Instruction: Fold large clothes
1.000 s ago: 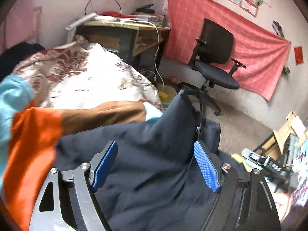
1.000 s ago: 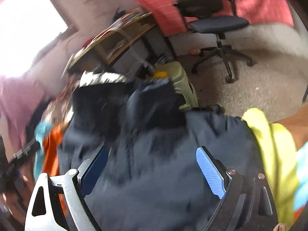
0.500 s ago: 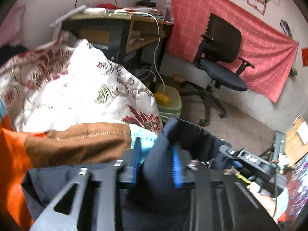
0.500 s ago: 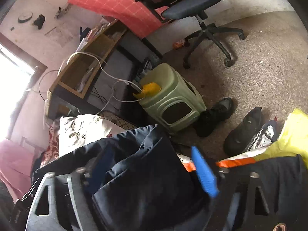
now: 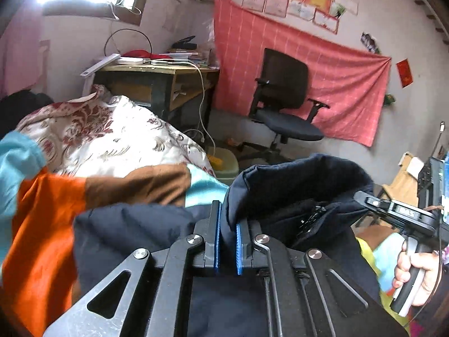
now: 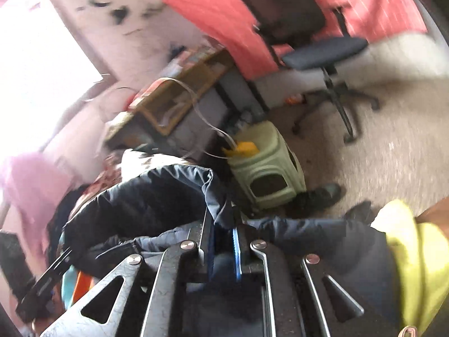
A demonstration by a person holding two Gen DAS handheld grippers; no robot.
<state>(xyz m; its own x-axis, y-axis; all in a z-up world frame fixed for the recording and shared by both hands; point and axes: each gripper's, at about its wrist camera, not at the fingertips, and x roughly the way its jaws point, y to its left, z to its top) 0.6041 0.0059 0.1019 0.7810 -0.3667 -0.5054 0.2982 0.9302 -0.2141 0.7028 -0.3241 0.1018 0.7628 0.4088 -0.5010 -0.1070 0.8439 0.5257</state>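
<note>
A dark navy padded garment lies bunched across the bed in front of me. My left gripper is closing its jaws on an upright fold at the garment's edge, and the blue pads press on the fabric. In the right wrist view my right gripper is likewise closing on a raised ridge of the same navy garment, with cloth pinched between the pads. The right gripper also shows at the right of the left wrist view, held by a hand.
An orange, brown and teal garment lies left of the navy one on a floral quilt. Beyond stand a cluttered desk, an office chair and a green stool. Shoes sit on the floor; yellow cloth at right.
Both grippers went from wide open over the navy garment to pinched on folds of it. The fabric now stands up in a raised ridge between them.
</note>
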